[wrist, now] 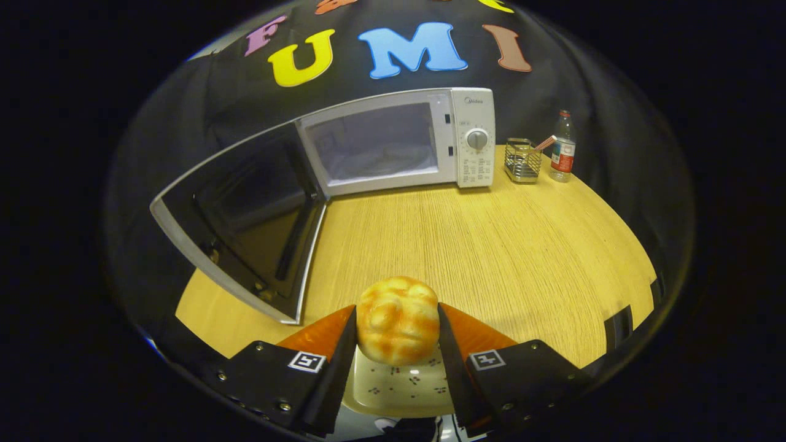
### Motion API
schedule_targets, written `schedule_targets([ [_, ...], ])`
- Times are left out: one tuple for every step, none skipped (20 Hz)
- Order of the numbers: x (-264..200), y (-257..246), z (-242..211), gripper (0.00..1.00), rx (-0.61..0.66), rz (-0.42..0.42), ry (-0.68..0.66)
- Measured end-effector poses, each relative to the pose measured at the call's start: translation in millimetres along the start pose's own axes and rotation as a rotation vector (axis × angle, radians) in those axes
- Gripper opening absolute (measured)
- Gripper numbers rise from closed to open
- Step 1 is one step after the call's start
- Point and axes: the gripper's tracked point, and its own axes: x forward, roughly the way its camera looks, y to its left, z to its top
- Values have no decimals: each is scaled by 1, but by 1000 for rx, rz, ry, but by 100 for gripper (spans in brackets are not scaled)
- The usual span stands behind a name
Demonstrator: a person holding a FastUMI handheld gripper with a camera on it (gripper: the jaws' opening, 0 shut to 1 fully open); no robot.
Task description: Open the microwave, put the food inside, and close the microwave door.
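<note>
The claw (397,328) was clamped on the bread roll (398,327), both fingers pressing its sides, just above a small plate (399,387). Beyond lay the worktop (479,245); the microwave (399,144) stood at the far side, its door (242,221) swung open leftward. A soft roll could slip or squash if the grip changed. Far right, a wire basket (523,161) held a utensil, beside a bottle (562,147).

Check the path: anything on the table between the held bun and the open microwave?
Nothing. In the gripper view, the gripper is shut on the bun, and only bare table lies before the microwave. Its open door stands beside that path.
</note>
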Motion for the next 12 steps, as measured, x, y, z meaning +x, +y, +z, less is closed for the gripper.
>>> schedule_targets([
  [2,4,11,70,5,15,-25],
  [7,5,23,70,0,19,-45],
  [10,5,31,70,-7,21,-59],
  [15,7,38,70,-7,28,-69],
  [19,11,45,70,-1,42,-81],
  [25,15,52,70,5,53,-86],
  [31,16,57,70,14,62,-90],
  [36,18,64,70,27,71,-95],
  [43,22,70,70,41,84,-102],
  [48,24,79,70,55,94,-112],
  [53,27,86,70,67,104,-122],
  [59,29,94,70,82,114,-132],
])
